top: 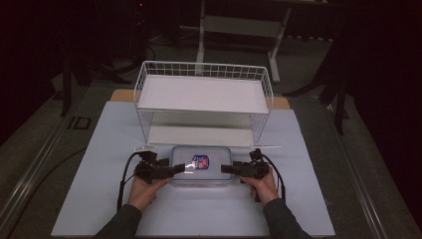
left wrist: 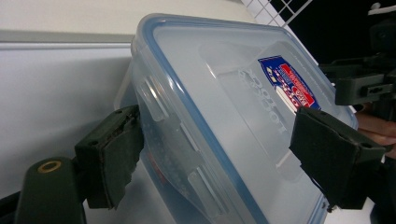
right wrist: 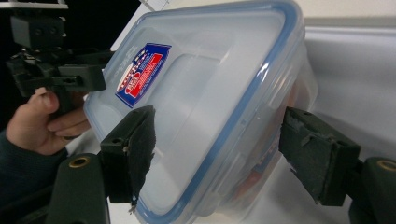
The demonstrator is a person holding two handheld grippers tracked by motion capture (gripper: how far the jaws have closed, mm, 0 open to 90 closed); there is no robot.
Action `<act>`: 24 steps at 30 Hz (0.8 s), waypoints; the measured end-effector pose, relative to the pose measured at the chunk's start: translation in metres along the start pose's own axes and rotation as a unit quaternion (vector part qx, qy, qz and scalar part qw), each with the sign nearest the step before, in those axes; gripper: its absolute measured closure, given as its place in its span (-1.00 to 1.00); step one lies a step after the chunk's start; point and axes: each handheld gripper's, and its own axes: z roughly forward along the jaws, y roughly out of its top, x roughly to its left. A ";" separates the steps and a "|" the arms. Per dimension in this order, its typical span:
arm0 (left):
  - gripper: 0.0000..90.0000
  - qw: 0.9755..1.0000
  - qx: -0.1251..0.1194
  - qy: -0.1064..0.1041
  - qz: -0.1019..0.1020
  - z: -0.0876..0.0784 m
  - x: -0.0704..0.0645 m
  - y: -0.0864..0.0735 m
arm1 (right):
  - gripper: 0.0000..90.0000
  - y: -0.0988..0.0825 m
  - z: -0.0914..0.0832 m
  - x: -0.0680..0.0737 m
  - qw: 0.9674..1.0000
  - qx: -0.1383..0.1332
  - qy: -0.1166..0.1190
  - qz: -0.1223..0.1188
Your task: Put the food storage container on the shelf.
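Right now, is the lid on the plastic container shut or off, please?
Shut: the blue-rimmed lid sits flush on the container, its side flaps down.

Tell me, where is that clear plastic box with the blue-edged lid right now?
In the high view the plastic box sits on the white table, just in front of the wire rack, between the left gripper and the right gripper, whose open jaws straddle its ends.

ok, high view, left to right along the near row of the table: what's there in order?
Left hand → left gripper → plastic box → right gripper → right hand. Each gripper's fingers straddle one end of the box.
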 end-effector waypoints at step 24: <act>-0.19 0.997 0.008 -0.054 -0.052 -0.017 0.007 -0.005 | -0.06 -0.007 -0.012 0.002 0.999 -0.007 0.026 0.022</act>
